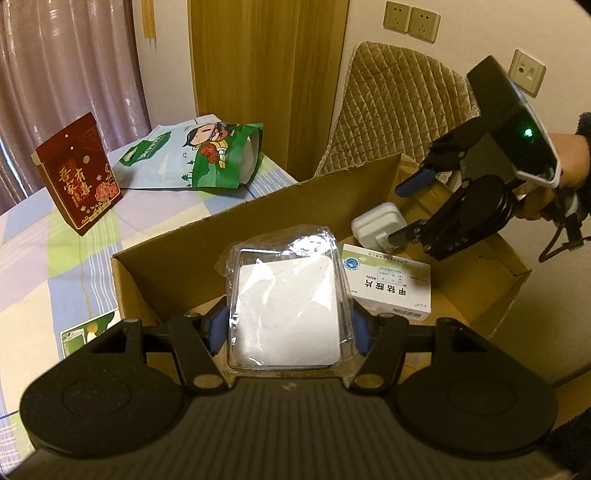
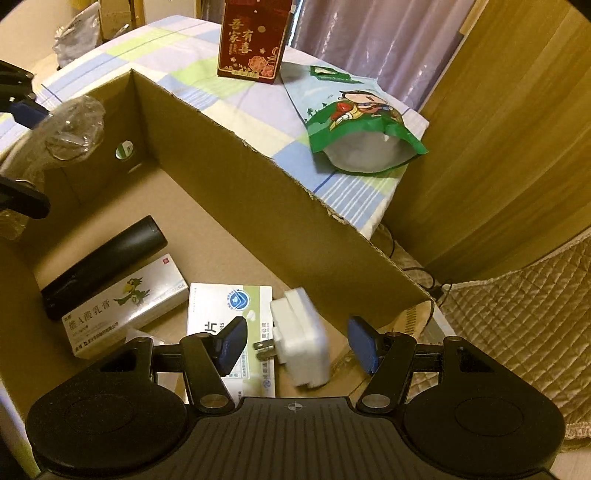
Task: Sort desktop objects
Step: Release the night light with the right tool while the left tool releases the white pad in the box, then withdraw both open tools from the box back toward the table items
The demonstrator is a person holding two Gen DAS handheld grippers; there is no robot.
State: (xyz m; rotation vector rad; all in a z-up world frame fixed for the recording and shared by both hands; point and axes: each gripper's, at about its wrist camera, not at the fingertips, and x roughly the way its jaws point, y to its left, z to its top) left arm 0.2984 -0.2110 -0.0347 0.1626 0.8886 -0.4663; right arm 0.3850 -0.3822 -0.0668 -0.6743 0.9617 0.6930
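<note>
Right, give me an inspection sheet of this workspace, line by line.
Surface: checked cloth covers the table; open cardboard box sits on it.
Job's things: inside the box lie a white charger, white medicine box, silver ointment box and black remote.
Clutter: red gift box upright and green snack bag lying flat, both outside the box.
Grippers: left gripper shut on a clear plastic pack over the box; right gripper open above the charger.
Cables: dark cord on the floor beyond the box.
Surroundings: curtain, wooden panel, wall sockets, quilted cushion.
</note>
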